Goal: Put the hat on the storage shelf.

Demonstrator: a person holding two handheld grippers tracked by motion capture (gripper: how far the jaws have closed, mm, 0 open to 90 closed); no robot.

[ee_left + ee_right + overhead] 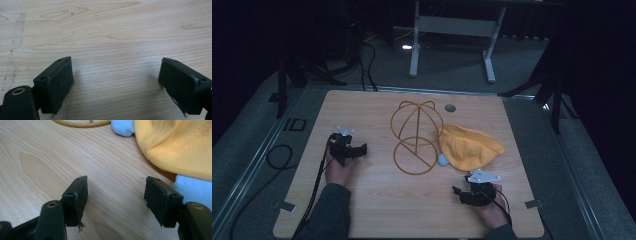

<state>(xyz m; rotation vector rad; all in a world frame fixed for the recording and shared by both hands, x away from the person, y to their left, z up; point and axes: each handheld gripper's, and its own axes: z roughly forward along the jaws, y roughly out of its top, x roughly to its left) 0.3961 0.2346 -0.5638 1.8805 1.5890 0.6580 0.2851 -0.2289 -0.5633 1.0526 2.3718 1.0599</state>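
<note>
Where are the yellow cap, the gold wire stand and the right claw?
yellow cap (469, 146): high view, middle of its fabric crown.
gold wire stand (416, 150): high view, upright rod where it crosses the ring base.
right claw (116, 195): right gripper view, midway between its open fingertips.

Both forearms come in from the near edge of the table, sleeves dark, each hand wrapped around a gripper. The left gripper (362, 148) sits out ahead of the left hand (340, 167), pointing to the right, its jaws spread wide with nothing between them. The right gripper (457, 191) lies low in front of the right hand (492, 205), pointing left, jaws likewise parted and holding nothing.
</note>
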